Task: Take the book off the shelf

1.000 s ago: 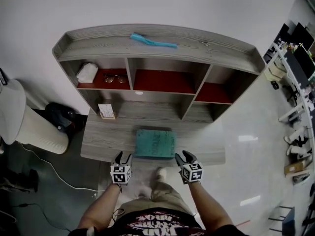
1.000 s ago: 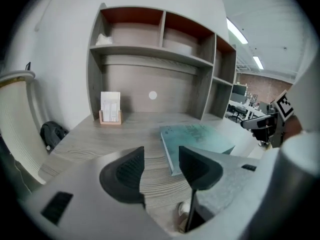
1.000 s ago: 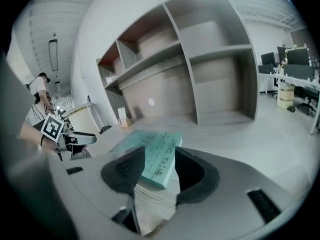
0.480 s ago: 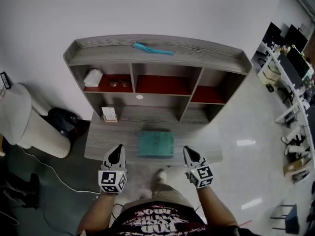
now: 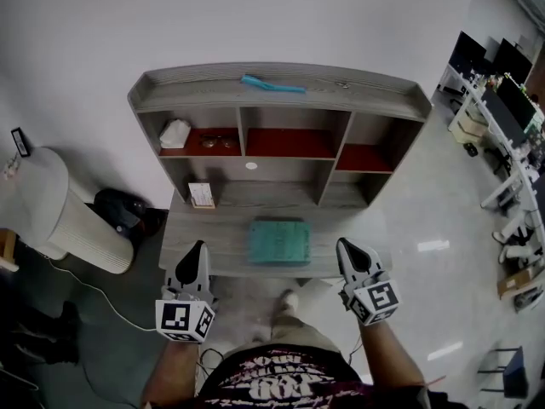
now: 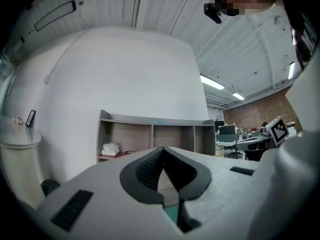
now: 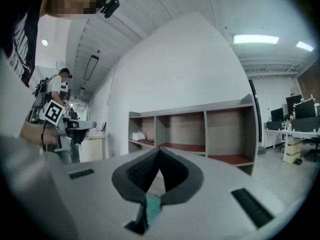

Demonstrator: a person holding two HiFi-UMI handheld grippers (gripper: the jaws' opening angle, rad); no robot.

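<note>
A teal book (image 5: 278,242) lies flat on the lower desk board of the grey wooden shelf unit (image 5: 281,92), near its front edge. My left gripper (image 5: 198,248) hovers at the desk's front left, shut and empty, a short way left of the book. At the front right, my right gripper (image 5: 347,245) is likewise shut with nothing in it, apart from the book. In the left gripper view the jaws (image 6: 162,149) meet, and a sliver of the book (image 6: 172,215) shows below them. The right gripper view shows its jaws (image 7: 160,149) together above a strip of the book (image 7: 152,209).
A teal strip (image 5: 272,84) lies on the shelf's top. The upper left compartment holds a white crumpled thing (image 5: 174,133) and glasses (image 5: 220,142). A small card (image 5: 202,195) stands on the desk's left. A white round bin (image 5: 51,211) and black bag (image 5: 123,211) stand left; office desks (image 5: 502,109) right.
Both grippers went from open beside the book to shut, and drew back from the desk's front edge towards the person. The book stayed flat on the desk.
</note>
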